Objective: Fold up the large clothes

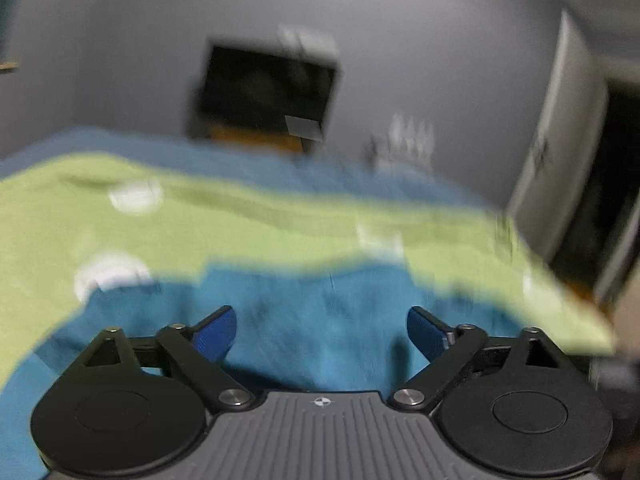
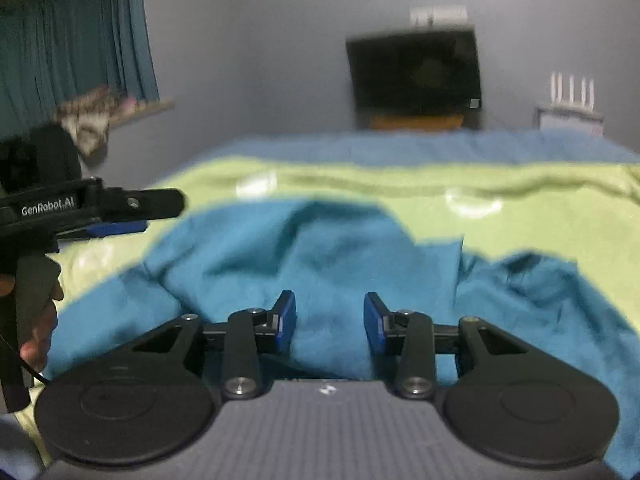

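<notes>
**Both grippers over the blue garment, nothing pinched**

While both views are motion-blurred, the layout still reads. Landmark: the blue garment [image 2: 312, 264] lying rumpled on a green sheet [image 2: 540, 208] with white prints too smeared to identify.

Hard to make out / cut off:
- Left wrist view is heavily smeared; garment folds and edges there are mush, and its near part is hidden under the gripper body.
- Garment's right side runs out of the right wrist view, so its full outline can't be told.
- Beyond the garment, a dark screen [image 2: 416, 72] on the grey wall [image 2: 248, 60]; small white object with upright prongs [image 2: 570, 100] to the right of it, details unreadable. Teal curtain [image 2: 72, 36] far left of the garment.

Grippers:
- Left gripper [image 1: 320, 330]: blue pads spread wide, garment [image 1: 312, 312] seen below and between them; no pad contact visible. In the right wrist view it [image 2: 136, 216] sits beyond the garment's left edge, side-on, held by a hand [image 2: 38, 320] that is only partly visible.
- Right gripper [image 2: 330, 322]: pads partly apart, a raised fold of the garment fills the gap; can't see the pads pressing on it.
</notes>
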